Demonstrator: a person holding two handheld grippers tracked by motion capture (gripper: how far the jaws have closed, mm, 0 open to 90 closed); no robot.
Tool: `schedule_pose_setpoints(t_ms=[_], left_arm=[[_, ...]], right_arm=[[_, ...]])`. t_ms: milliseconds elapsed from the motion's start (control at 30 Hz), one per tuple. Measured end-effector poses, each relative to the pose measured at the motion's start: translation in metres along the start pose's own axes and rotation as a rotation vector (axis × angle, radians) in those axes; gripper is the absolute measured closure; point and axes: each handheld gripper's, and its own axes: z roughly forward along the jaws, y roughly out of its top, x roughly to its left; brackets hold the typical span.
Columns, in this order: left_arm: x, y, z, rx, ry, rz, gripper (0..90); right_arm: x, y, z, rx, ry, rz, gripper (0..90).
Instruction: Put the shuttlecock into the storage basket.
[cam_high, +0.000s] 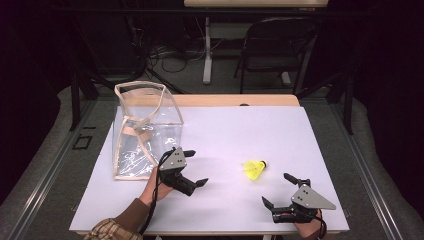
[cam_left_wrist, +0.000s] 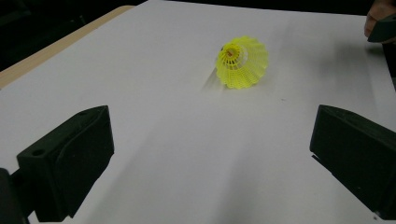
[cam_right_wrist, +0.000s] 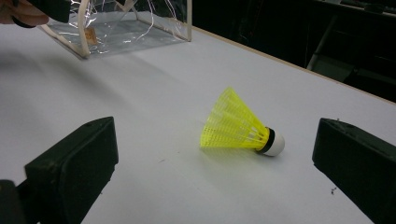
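Shuttlecock (cam_high: 255, 169), one yellow one, lies on its side on the white bench (cam_high: 235, 130), between my two claws and nearer my right; its cork tip is mostly lost to me in the high view, but the right gripper view shows it white with a black band. My left claw (cam_high: 196, 168) is spread wide, holding and touching nothing, just beside the clear bag (cam_high: 145, 129). My right claw (cam_high: 279, 190) is spread wide too and holds nothing, near the bench's front edge with the shuttlecock well apart from both jaws. One clear bag with beige trim stands at the left; its contents are hard to read through the glare. My hands are partly cut off at the bottom
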Motion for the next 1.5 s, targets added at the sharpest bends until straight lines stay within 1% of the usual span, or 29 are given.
schedule_pose_setpoints(t_ms=[33, 67, 100, 333, 400, 433, 467, 633, 667, 700, 800, 833, 933, 1000, 1033, 1167, 1200, 1267, 1300, 1333, 1500], left_arm=[[0.0, 0.004, 0.003, 0.001, -0.008, 0.007, 0.0], [0.0, 0.004, 0.003, 0.001, -0.008, 0.007, 0.0], [0.0, 0.007, 0.007, 0.006, -0.015, 0.017, 0.0], [0.0, 0.014, 0.016, 0.016, -0.03, 0.031, 0.0], [0.001, 0.02, 0.019, 0.017, -0.035, 0.041, 0.0], [0.001, 0.02, 0.019, 0.017, -0.035, 0.041, 0.0], [0.002, 0.024, 0.022, 0.021, -0.043, 0.047, 0.0], [0.004, 0.029, 0.03, 0.02, -0.052, 0.058, 0.0], [0.004, 0.029, 0.032, 0.011, -0.05, 0.058, 0.0], [0.005, 0.031, 0.036, 0.015, -0.06, 0.06, 0.0], [0.006, 0.035, 0.041, 0.022, -0.061, 0.07, 0.0], [0.007, 0.037, 0.043, 0.026, -0.061, 0.079, 0.0], [0.006, 0.042, 0.049, 0.033, -0.069, 0.09, 0.0], [0.006, 0.043, 0.051, 0.034, -0.07, 0.092, 0.0], [0.006, 0.046, 0.056, 0.037, -0.076, 0.095, 0.0], [0.007, 0.048, 0.066, 0.05, -0.084, 0.098, 0.0], [0.007, 0.048, 0.066, 0.05, -0.084, 0.098, 0.0], [0.008, 0.05, 0.073, 0.058, -0.091, 0.096, 0.0], [0.008, 0.05, 0.073, 0.058, -0.091, 0.096, 0.0], [0.008, 0.051, 0.077, 0.062, -0.1, 0.1, 0.0], [0.006, 0.055, 0.084, 0.069, -0.109, 0.11, 0.0]], right_arm=[[0.0, 0.0, 0.0, 0.004, 0.0, 0.0, 0.0], [0.0, 0.0, 0.0, 0.007, 0.0, 0.002, 0.0], [0.0, 0.0, 0.0, 0.005, 0.0, 0.003, 0.0], [0.0, 0.0, 0.001, 0.002, 0.005, -0.003, 0.0], [0.0, 0.0, 0.001, 0.0, 0.005, -0.002, 0.0], [0.0, 0.0, 0.001, 0.0, 0.005, -0.001, 0.0], [0.0, 0.0, 0.001, 0.001, 0.007, -0.001, 0.0], [-0.001, 0.0, 0.001, -0.001, 0.003, -0.002, 0.0], [-0.001, 0.0, 0.001, 0.003, 0.004, 0.001, 0.0], [-0.001, -0.001, 0.002, 0.009, 0.006, 0.003, 0.0], [-0.001, -0.001, 0.001, 0.009, 0.006, 0.003, 0.0], [-0.001, -0.001, 0.001, 0.011, 0.007, 0.004, 0.0], [0.0, 0.0, 0.001, 0.002, 0.007, 0.003, 0.0], [0.0, 0.0, 0.001, 0.006, 0.007, 0.002, 0.0], [0.0, 0.0, 0.001, 0.009, 0.007, 0.003, 0.0], [0.0, -0.001, 0.001, 0.009, 0.008, 0.004, 0.0], [0.0, -0.001, 0.001, 0.008, 0.008, 0.006, 0.0], [-0.001, -0.001, 0.001, 0.01, 0.008, 0.006, 0.0], [-0.001, -0.001, 0.001, 0.01, 0.008, 0.006, 0.0], [-0.001, -0.001, 0.001, 0.01, 0.008, 0.007, 0.0], [-0.001, -0.001, 0.001, 0.015, 0.009, 0.007, 0.0]])
